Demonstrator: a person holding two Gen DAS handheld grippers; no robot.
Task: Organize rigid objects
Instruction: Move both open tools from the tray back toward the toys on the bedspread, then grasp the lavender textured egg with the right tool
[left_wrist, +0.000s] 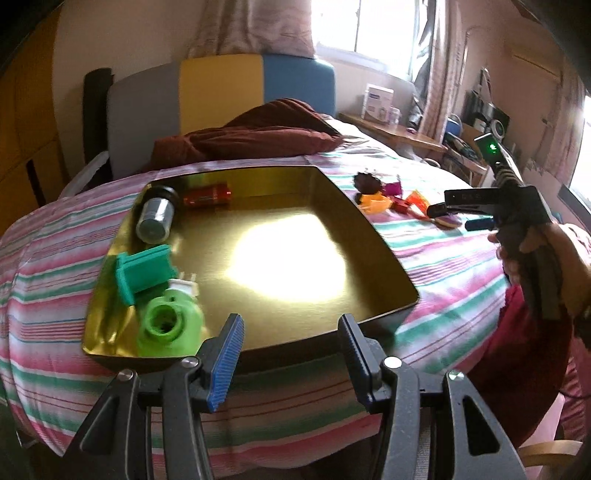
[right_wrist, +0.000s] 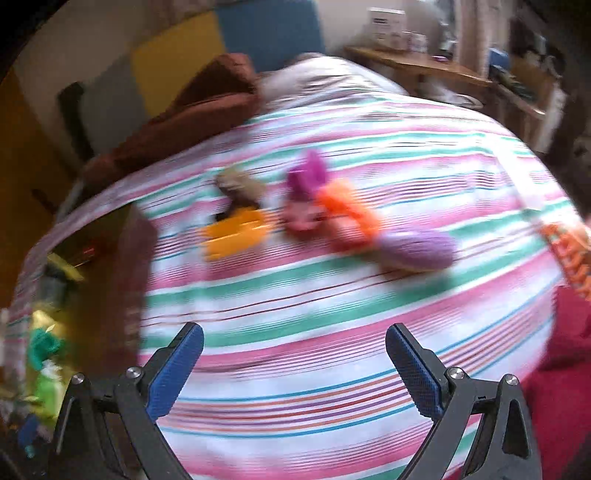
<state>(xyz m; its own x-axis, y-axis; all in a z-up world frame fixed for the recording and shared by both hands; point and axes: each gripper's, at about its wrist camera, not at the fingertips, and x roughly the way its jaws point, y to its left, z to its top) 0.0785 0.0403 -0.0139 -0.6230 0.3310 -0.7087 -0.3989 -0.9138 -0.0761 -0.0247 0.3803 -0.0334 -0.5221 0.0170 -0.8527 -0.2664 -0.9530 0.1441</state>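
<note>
A gold tray (left_wrist: 369, 236) lies on the striped bed cover. Along its left side are a silver can with a black cap (left_wrist: 157, 216), a red piece (left_wrist: 207, 195), a teal block (left_wrist: 144, 273), a small white piece (left_wrist: 183, 286) and a light green piece with a hole (left_wrist: 170, 325). My left gripper (left_wrist: 290, 332) hangs open over the tray's near rim with nothing between its fingers. Right of the tray lie loose pieces: yellow (right_wrist: 236, 232), brown (right_wrist: 240, 184), magenta (right_wrist: 306, 173), orange (right_wrist: 347, 206) and a purple oval (right_wrist: 421, 247). My right gripper (right_wrist: 294, 336) is open and empty on their near side; this view is blurred.
A dark red pillow (left_wrist: 258, 136) lies beyond the tray, before a grey, yellow and blue headboard (left_wrist: 221, 88). A wooden side table (left_wrist: 399, 133) with a white box stands at the back right. A hand (left_wrist: 546, 266) holds the right gripper (left_wrist: 437, 209). Red cloth (right_wrist: 561, 369) borders the cover's right edge.
</note>
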